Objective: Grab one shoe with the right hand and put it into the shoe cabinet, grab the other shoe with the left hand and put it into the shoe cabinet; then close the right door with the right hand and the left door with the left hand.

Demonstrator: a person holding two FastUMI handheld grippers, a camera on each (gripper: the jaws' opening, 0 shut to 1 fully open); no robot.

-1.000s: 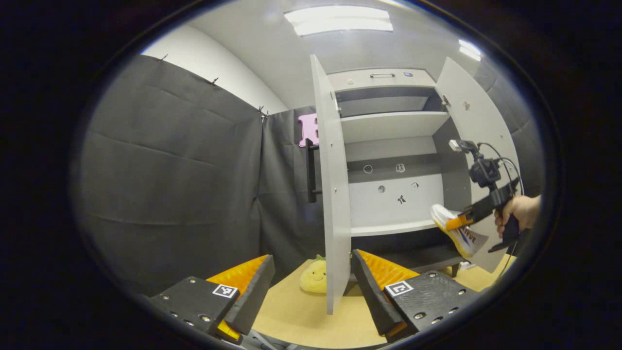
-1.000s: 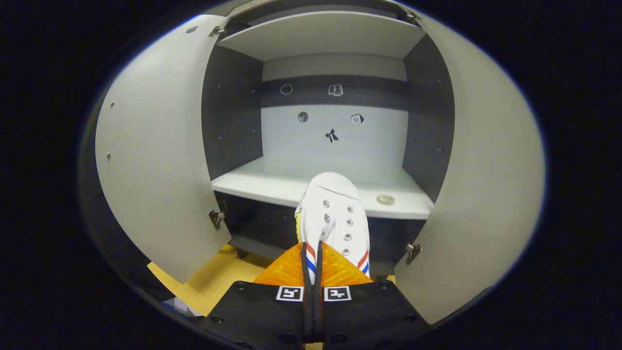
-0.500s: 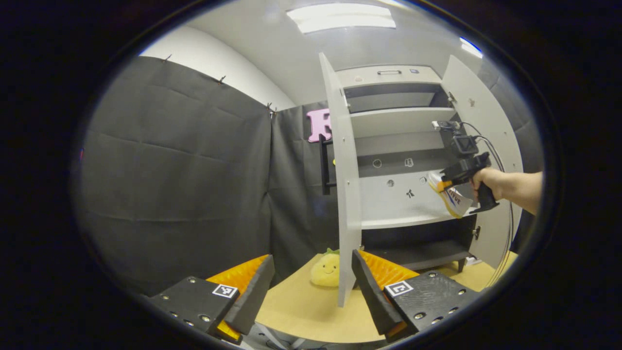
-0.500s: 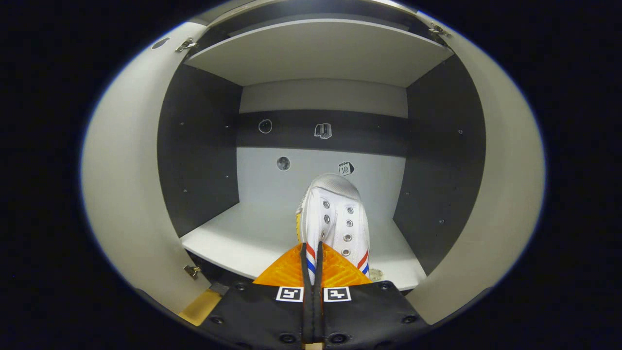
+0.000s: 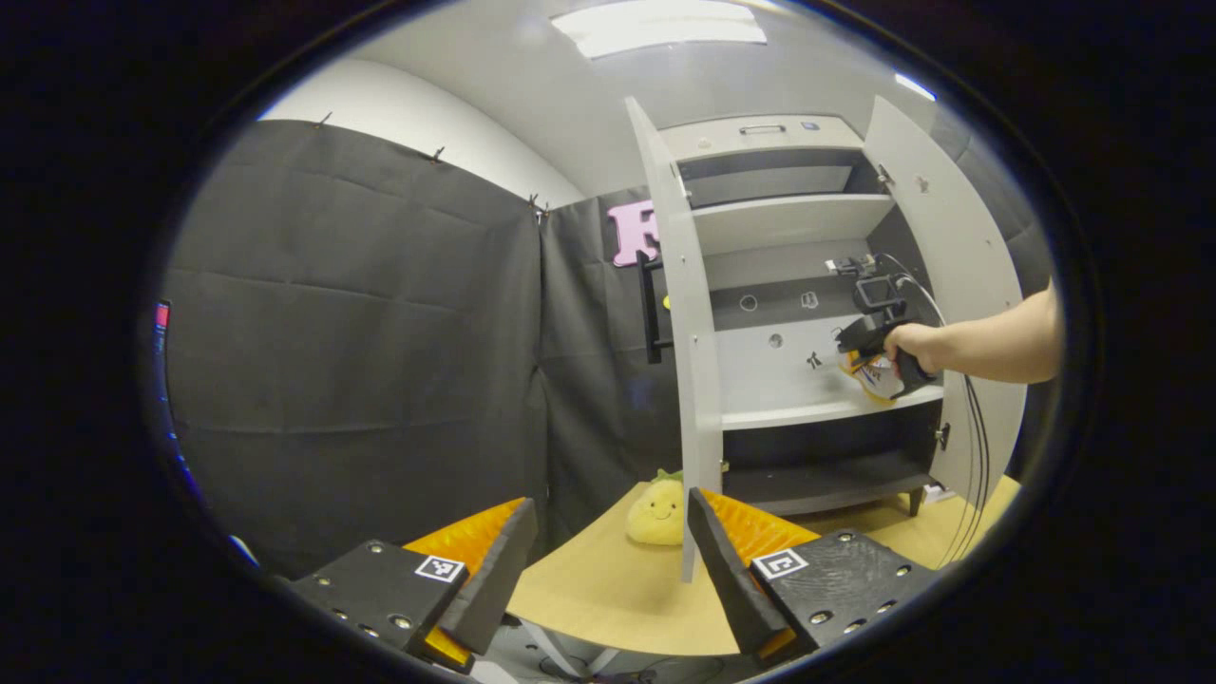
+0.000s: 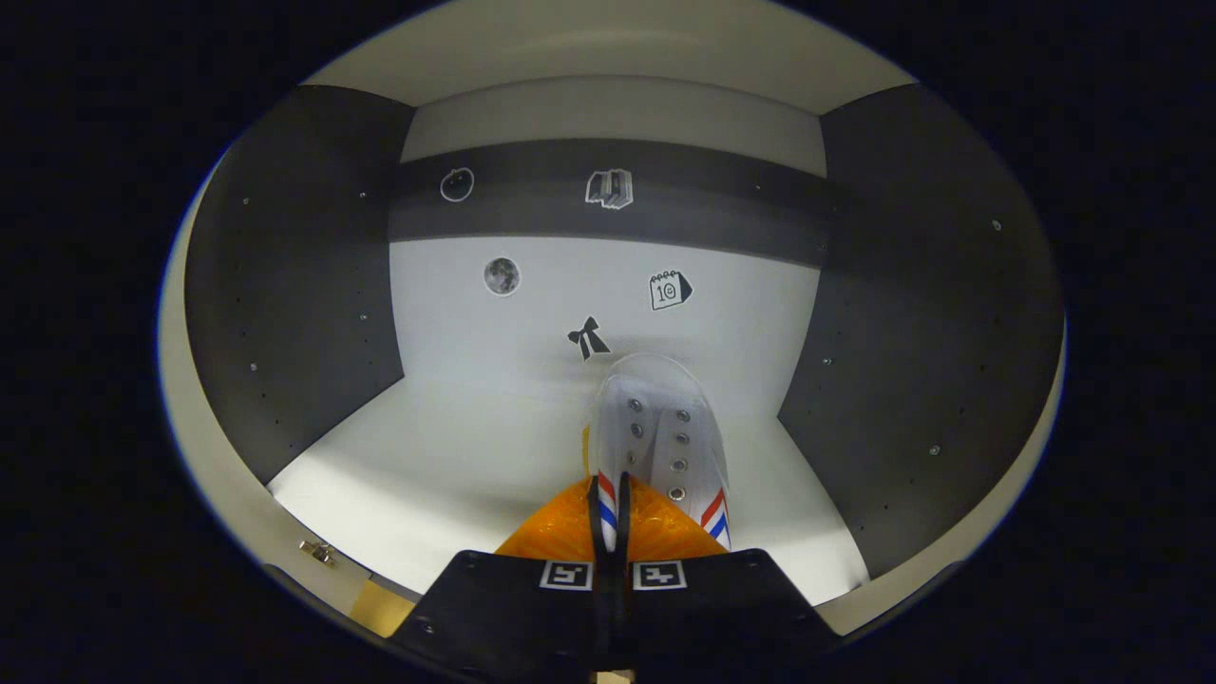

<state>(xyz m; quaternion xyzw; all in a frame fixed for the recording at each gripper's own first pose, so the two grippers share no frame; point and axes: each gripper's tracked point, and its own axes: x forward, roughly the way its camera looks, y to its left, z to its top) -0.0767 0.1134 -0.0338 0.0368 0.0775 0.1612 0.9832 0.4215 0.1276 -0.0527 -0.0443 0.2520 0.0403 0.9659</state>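
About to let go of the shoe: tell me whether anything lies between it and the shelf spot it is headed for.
Nothing visible does. The right gripper holds the shoe inside the cabinet, over the bare shelf; both doors stand open.

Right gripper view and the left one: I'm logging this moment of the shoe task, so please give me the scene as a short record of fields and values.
right claw: shut on the white shoe, inside the shoe cabinet
shoe position: over the middle shelf, toe toward the back wall; contact with shelf unclear
left claw: open, holding nothing, outside the cabinet
left door: open
right door: open
other item: yellow plush toy on the wooden floor by the left door
second shoe: not located
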